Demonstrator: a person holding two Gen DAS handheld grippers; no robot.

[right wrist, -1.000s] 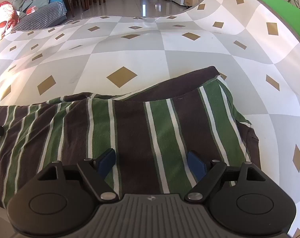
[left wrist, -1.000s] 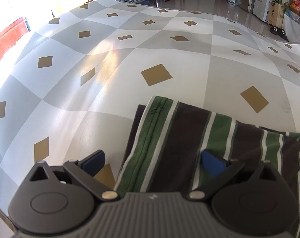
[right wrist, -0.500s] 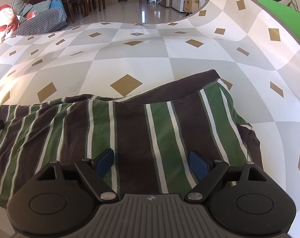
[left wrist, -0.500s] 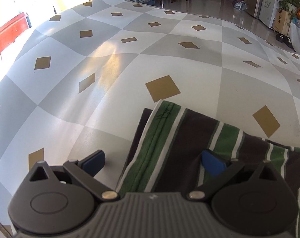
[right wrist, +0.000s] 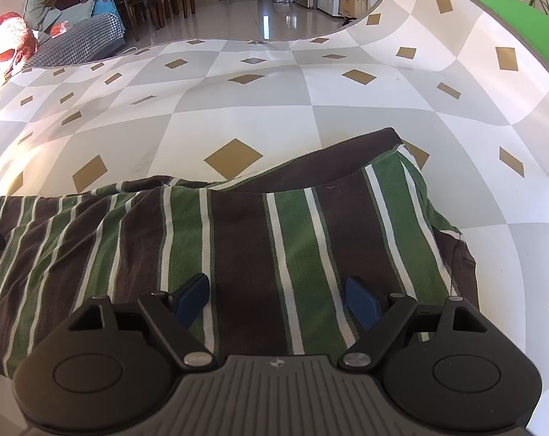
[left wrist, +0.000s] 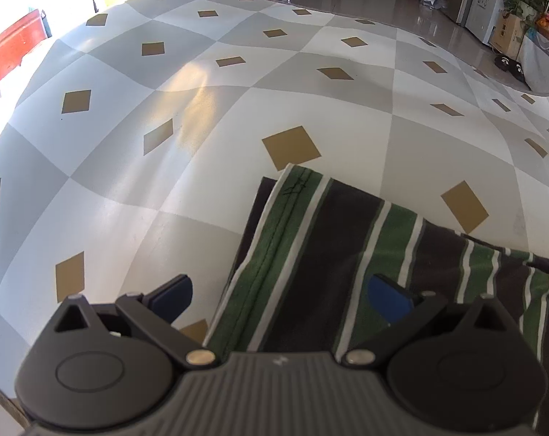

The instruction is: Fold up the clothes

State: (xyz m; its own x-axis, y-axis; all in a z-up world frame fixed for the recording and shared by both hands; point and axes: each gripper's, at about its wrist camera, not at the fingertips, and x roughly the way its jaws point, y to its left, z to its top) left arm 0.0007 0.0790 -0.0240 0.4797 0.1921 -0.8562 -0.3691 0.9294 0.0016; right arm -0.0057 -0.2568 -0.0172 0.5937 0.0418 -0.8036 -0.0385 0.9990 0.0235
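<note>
Clothes here are one striped green-and-brown garment (right wrist: 274, 225) lying on the checkered table (left wrist: 202, 116) in at least two layers, so some folding seems made, while left gripper (left wrist: 280, 296) and right gripper (right wrist: 276, 296) hover wide apart, holding nothing.

I can read no text from here. The white appliance (left wrist: 494, 3) far right in the left wrist view carries markings, but they are too small and blurred to read.
</note>
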